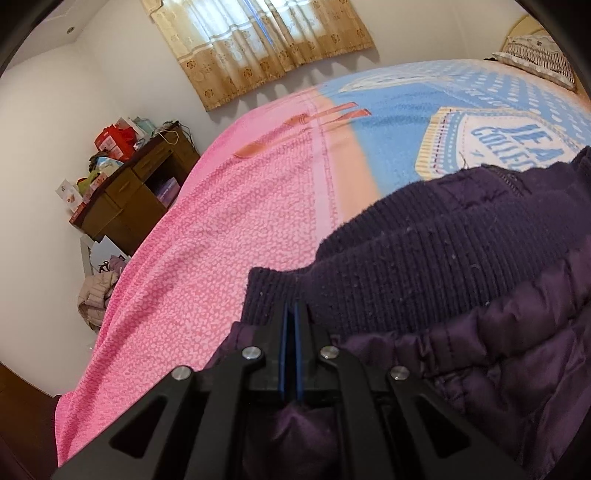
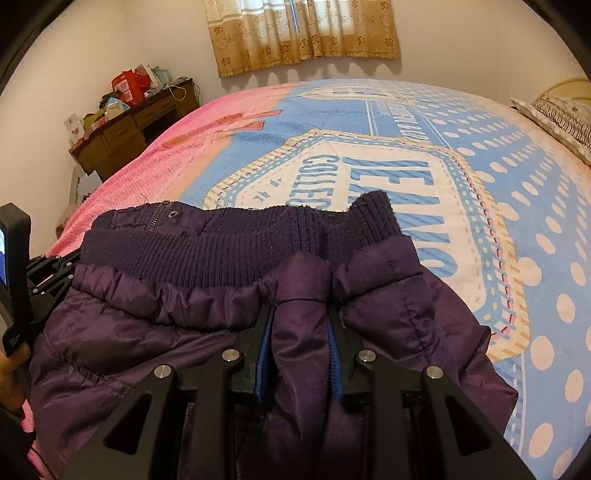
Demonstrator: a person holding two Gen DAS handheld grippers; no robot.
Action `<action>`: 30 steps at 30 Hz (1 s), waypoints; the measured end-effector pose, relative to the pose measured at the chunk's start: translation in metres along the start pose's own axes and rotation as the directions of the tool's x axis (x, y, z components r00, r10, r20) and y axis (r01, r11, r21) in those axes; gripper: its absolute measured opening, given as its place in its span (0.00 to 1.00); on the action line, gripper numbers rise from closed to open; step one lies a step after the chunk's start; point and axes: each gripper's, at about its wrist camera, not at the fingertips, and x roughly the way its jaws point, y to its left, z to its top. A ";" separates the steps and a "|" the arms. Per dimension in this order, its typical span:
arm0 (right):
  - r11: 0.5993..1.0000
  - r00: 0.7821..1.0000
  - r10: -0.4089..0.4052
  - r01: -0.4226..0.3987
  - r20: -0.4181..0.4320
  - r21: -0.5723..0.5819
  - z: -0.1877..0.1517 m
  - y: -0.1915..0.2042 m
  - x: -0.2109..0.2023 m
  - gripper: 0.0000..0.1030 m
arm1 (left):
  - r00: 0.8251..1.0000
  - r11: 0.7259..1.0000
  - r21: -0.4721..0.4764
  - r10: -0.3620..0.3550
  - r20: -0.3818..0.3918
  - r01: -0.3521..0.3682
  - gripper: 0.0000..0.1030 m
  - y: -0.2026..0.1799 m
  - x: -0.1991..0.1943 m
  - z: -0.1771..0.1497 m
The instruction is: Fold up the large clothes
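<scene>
A dark purple puffer jacket with a ribbed knit hem lies on the bed near its front edge. It also shows in the left wrist view. My left gripper is shut on the jacket's left hem corner, pads nearly together. My right gripper is shut on a thick quilted fold of the jacket near its right side. The left gripper also shows at the left edge of the right wrist view.
The bed has a pink and blue printed cover. A brown desk piled with boxes stands by the far wall. Curtains hang behind. A pillow lies at the far right. Clothes lie on the floor left.
</scene>
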 end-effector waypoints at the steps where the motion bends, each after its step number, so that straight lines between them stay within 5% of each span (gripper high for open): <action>1: 1.000 1.000 -0.004 0.004 0.001 -0.003 0.000 0.001 0.000 0.25 | 1.000 1.000 0.000 0.003 0.002 -0.003 0.05 0.000 -0.001 0.000; 6: 0.998 0.999 -0.046 0.047 0.008 -0.038 -0.001 0.009 0.001 0.25 | 1.000 1.000 -0.018 0.006 0.014 -0.006 0.09 0.005 -0.011 0.001; 8: 0.998 0.999 -0.050 0.050 0.010 -0.041 -0.001 0.009 0.000 0.25 | 0.999 0.999 -0.042 -0.001 0.042 0.002 0.19 0.014 -0.025 0.005; 10: 0.998 0.999 -0.051 0.051 0.013 -0.041 -0.001 0.009 0.000 0.25 | 0.996 0.995 -0.101 -0.017 0.092 0.027 0.45 0.024 -0.051 0.013; 16: 0.999 0.999 -0.039 0.040 0.020 -0.029 -0.002 0.006 -0.001 0.26 | 0.964 0.969 -0.131 -0.182 0.196 0.210 0.68 -0.002 -0.108 0.030; 19: 0.999 0.999 -0.041 0.042 0.021 -0.031 -0.001 0.006 -0.001 0.26 | 0.957 0.967 -0.086 -0.222 0.185 0.241 0.71 -0.031 -0.106 0.021; 23: 0.999 0.999 -0.036 0.037 0.024 -0.028 -0.003 0.005 -0.002 0.26 | 0.972 0.978 -0.042 -0.197 0.125 0.203 0.72 -0.060 -0.076 0.004; 30: 0.998 0.999 -0.045 0.046 0.021 -0.036 -0.003 0.005 -0.001 0.27 | 0.972 0.973 -0.090 -0.199 0.127 0.211 0.82 -0.058 -0.065 -0.004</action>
